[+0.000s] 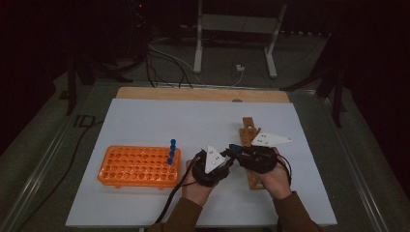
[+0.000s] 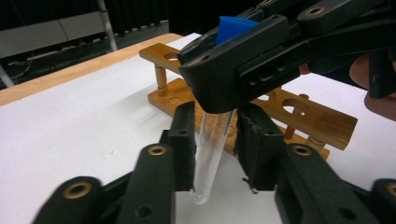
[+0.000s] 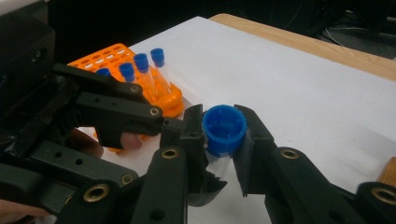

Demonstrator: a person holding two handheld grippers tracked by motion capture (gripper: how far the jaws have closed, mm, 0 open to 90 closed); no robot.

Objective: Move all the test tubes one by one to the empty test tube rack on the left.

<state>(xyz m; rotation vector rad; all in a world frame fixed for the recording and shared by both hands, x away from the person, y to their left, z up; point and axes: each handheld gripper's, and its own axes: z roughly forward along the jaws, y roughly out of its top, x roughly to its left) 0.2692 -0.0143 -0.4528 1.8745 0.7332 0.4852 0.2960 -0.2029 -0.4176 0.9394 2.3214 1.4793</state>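
A white-topped table [image 1: 159,121] with a wooden far edge carries an orange tube rack [image 1: 138,166] near left and a wooden rack [image 1: 251,145] right.

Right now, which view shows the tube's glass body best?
The left gripper view: the clear tube hangs between that hand-held gripper's jaws, its rounded bottom visible above the table. The right gripper view looks down on its blue cap, with little glass showing. In the high view the tube is too small to make out between the two grippers.
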